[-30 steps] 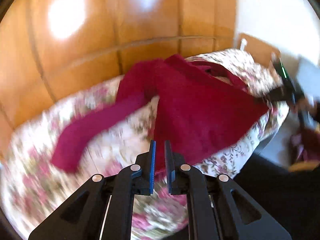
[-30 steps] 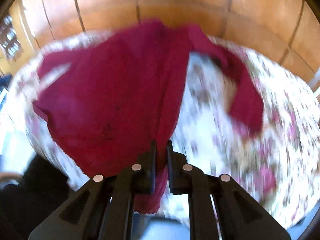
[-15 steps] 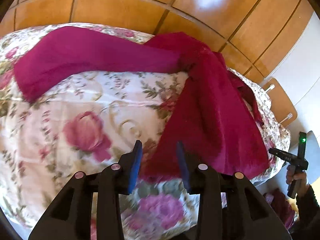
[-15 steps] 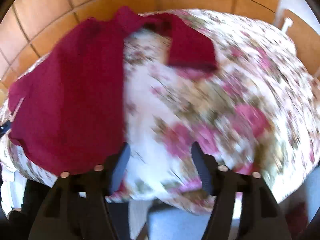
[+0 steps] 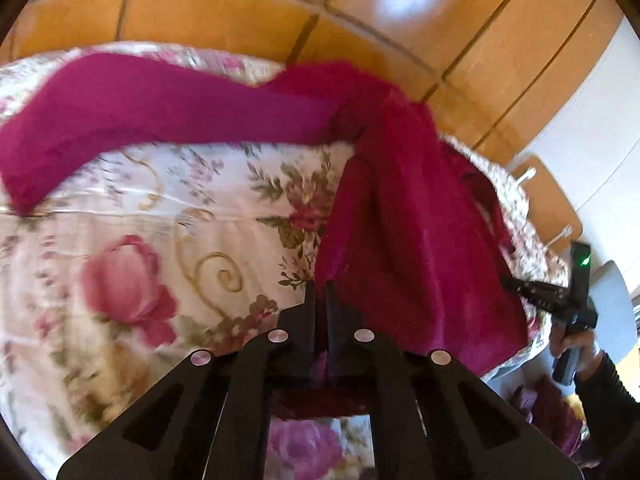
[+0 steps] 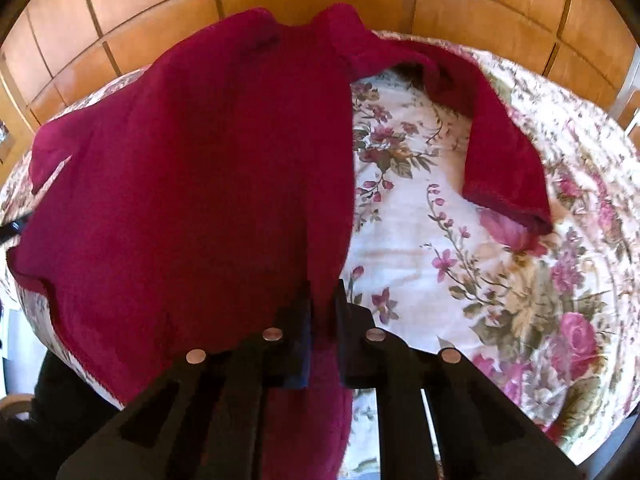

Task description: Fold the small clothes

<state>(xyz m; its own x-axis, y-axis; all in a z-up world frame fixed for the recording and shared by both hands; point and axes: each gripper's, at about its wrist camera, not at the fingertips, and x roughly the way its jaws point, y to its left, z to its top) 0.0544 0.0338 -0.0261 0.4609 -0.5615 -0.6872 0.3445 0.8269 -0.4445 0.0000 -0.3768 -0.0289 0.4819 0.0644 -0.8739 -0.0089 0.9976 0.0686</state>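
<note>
Crimson knit sweater point(image 6: 208, 184) lies spread on the floral-clothed worktop point(image 6: 500, 300), one sleeve point(image 5: 168, 108) stretched away from its body. The left gripper point(image 5: 319, 296) and right gripper point(image 6: 323, 296) each have their fingers clamped on the sweater's near hem.

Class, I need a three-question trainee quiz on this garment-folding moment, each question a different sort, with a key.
1. True or false: the left tongs are shut on the edge of the crimson sweater.
2. Multiple choice: the sweater lies on (A) bare wood, (B) a floral cloth, (C) a metal tray.
3. Fill in: in the right wrist view, the right tongs pinch the sweater's ____ edge, nearest the camera.

Key: 1 true; 2 B; 3 bottom.
</note>
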